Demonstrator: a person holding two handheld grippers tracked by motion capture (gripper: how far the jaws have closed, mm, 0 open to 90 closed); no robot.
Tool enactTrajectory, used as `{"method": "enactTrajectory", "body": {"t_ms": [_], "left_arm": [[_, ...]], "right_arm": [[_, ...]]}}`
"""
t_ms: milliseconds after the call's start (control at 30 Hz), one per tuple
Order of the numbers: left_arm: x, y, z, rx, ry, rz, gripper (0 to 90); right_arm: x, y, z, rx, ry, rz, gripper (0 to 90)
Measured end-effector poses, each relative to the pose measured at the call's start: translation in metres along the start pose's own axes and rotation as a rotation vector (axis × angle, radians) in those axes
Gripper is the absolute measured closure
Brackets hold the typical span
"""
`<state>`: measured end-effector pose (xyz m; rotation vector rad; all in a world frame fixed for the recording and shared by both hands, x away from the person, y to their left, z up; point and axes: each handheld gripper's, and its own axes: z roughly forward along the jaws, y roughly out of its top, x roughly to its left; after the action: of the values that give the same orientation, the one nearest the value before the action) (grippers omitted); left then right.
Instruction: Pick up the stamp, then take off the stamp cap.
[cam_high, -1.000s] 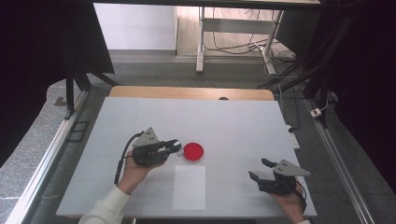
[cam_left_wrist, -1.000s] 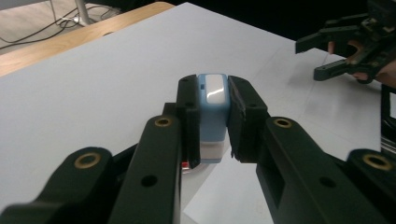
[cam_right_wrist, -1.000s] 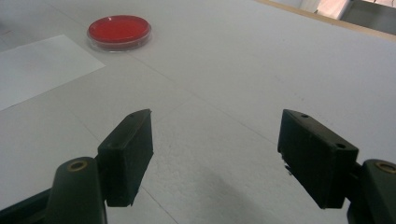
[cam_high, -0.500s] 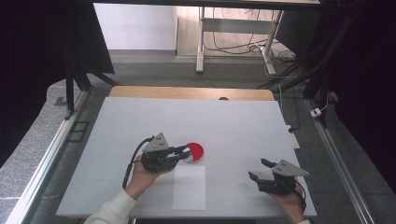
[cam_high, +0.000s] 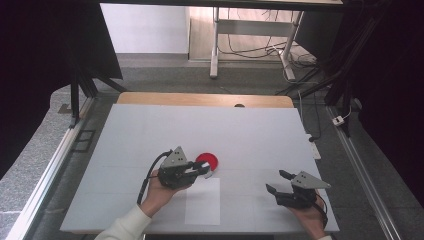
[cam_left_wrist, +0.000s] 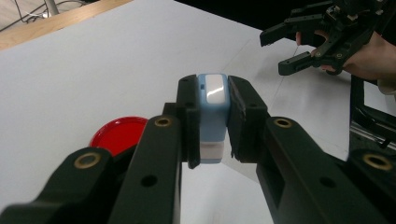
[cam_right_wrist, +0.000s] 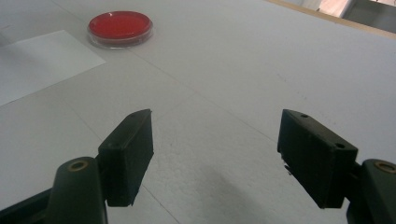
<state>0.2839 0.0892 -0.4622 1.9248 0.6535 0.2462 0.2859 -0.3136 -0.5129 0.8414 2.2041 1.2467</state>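
White foam-like tabletop (cam_high: 150, 130), wooden far edge (cam_high: 200, 98) — grey floor (cam_high: 165, 70), cables (cam_high: 240, 47)

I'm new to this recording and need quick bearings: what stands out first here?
The red dish near the white table's middle draws the eye. Beside it, the left claw is shut on a small blue-and-white block. The right claw hangs open over bare table, right of a white paper sheet.
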Motion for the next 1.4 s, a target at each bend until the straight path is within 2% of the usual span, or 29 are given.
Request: {"method": "enactTrajectory", "body": {"t_ms": [833, 1033, 1400], "left_arm": [[0.004, -0.001, 0.0, 0.003, 0.01, -0.01, 75.9], [0.005, -0.001, 0.0, 0.005, 0.012, -0.012, 75.8], [0.005, -0.002, 0.001, 0.009, 0.013, -0.014, 75.8]], "right_arm": [[0.007, 0.005, 0.002, -0.001, 0.011, -0.004, 26.8], [0.015, 0.011, 0.005, -0.009, 0.023, 0.001, 27.2], [0.031, 0.019, 0.012, -0.008, 0.041, -0.026, 27.6]]}}
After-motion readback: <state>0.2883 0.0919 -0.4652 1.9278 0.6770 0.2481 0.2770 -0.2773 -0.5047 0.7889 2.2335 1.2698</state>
